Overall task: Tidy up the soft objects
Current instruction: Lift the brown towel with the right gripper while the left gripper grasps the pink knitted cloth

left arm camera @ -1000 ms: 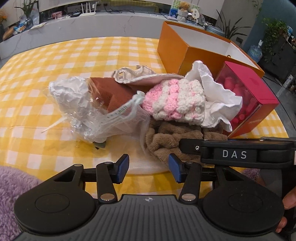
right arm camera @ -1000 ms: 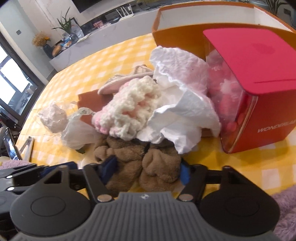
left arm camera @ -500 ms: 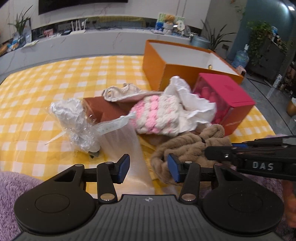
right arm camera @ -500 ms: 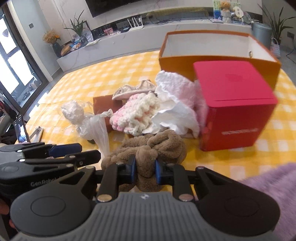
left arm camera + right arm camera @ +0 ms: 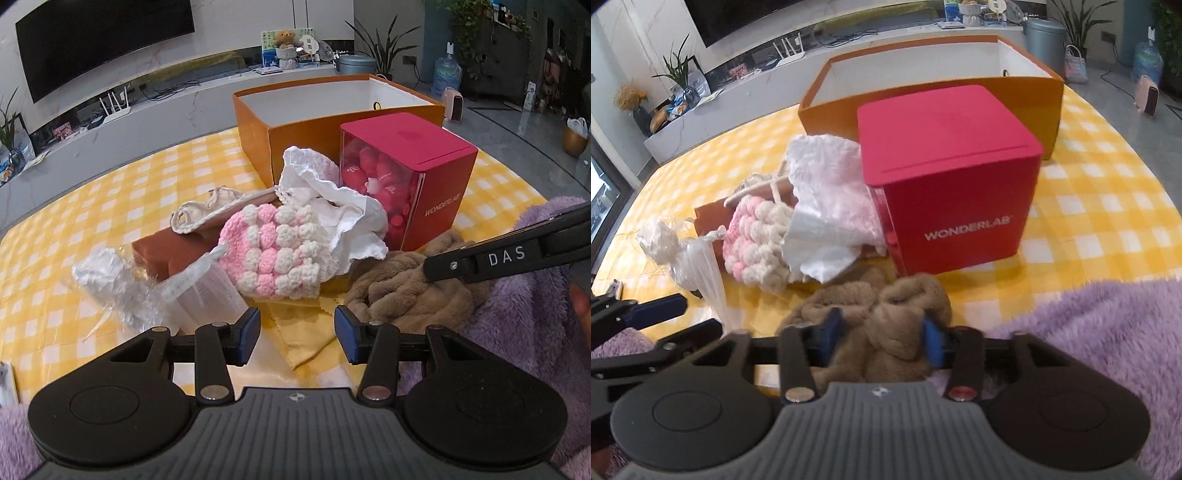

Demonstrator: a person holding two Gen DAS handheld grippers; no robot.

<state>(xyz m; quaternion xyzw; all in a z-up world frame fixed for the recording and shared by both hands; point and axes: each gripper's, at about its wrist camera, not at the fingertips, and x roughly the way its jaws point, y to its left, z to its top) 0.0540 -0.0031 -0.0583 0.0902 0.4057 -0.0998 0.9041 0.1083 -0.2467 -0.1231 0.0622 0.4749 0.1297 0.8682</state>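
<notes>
Checked tablecloth (image 5: 92,206); right gripper (image 5: 882,334) reopening, perhaps touching brown plush (image 5: 886,317); left gripper (image 5: 297,332) half-open, empty.

I get bright, even daylight in both fisheye views, shadows soft; straight lines bow hard toward the edges; my right view is smeared by motion blur, the left one sharper, glare on the crinkled plastic bag (image 5: 122,284)

A home living room. A large dark television (image 5: 103,40) hangs on a pale wall above a long marble sideboard (image 5: 177,110) carrying a white router (image 5: 114,105), cables, a teddy bear (image 5: 286,38) and potted plants (image 5: 380,48). A water jug (image 5: 447,75) stands on the tiled floor. The tabletop (image 5: 110,192) wears a yellow checked cloth.
</notes>
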